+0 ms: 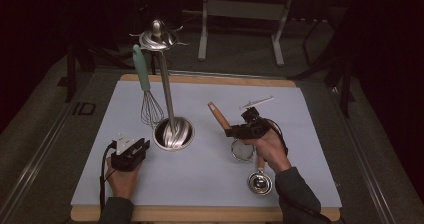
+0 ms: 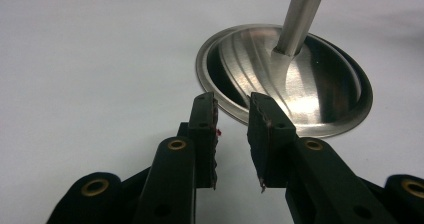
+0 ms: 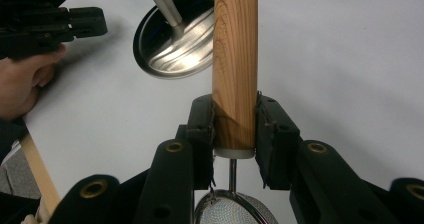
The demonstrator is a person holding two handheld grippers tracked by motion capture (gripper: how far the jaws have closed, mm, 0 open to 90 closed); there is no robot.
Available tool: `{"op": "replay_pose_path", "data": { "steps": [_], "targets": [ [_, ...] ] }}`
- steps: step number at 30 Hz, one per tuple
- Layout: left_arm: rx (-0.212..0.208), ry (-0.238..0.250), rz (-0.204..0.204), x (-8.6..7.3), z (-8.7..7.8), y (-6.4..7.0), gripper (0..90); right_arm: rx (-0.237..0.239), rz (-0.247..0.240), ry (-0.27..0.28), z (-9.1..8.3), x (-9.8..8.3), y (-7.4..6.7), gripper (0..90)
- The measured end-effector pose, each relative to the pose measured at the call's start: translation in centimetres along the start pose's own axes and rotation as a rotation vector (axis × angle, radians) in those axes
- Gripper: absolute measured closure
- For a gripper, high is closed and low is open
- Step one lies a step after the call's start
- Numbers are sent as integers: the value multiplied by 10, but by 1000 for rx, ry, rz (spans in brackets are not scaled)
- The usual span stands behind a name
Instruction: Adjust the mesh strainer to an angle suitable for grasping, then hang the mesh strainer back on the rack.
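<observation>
On the pale tabletop (image 1: 200, 174), right of centre, the right claw (image 3: 235, 129) pinches the strainer (image 3: 235, 59) by its wooden handle, seemingly for hanging on the stand (image 1: 167, 89); the left claw (image 2: 232, 134) waits spread.

Black right gripper (image 3: 234, 134) on light-brown wooden strainer handle (image 3: 235, 59); silver mesh (image 3: 235, 211); teal-handled whisk (image 1: 143, 69); white table mat (image 1: 210, 184).

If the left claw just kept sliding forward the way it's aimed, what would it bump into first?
Most likely the rim of the round steel stand base right ahead of the open, empty left claw. Its tips look just short of that rim, though the exact gap is hard to judge.
</observation>
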State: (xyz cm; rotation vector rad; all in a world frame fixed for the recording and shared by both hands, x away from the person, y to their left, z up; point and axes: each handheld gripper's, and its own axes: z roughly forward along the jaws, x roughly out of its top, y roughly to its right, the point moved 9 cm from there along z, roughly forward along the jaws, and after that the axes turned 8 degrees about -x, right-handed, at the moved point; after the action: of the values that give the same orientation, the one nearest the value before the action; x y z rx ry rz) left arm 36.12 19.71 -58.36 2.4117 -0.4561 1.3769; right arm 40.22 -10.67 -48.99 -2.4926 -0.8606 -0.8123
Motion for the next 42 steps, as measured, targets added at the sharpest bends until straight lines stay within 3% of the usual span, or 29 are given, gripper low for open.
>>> {"op": "replay_pose_path", "data": {
  "steps": [8, 18, 28, 35, 42],
  "targets": [
    [2, -2, 4, 0, 0, 0, 738, 10, -11, 21, 0, 4, -5, 709],
    [5, -3, 7, 0, 0, 0, 740, 32, -102, 87, -5, 14, -16, 709],
    [5, 3, 4, 0, 0, 0, 740, 64, -181, 198, -14, 31, -32, 708],
    [6, 2, 10, 0, 0, 1, 738, 77, -271, 275, -24, 46, -45, 709],
    [4, 8, 7, 0, -1, 1, 734, 85, -302, 308, -30, 57, -53, 709]
  ]
}}
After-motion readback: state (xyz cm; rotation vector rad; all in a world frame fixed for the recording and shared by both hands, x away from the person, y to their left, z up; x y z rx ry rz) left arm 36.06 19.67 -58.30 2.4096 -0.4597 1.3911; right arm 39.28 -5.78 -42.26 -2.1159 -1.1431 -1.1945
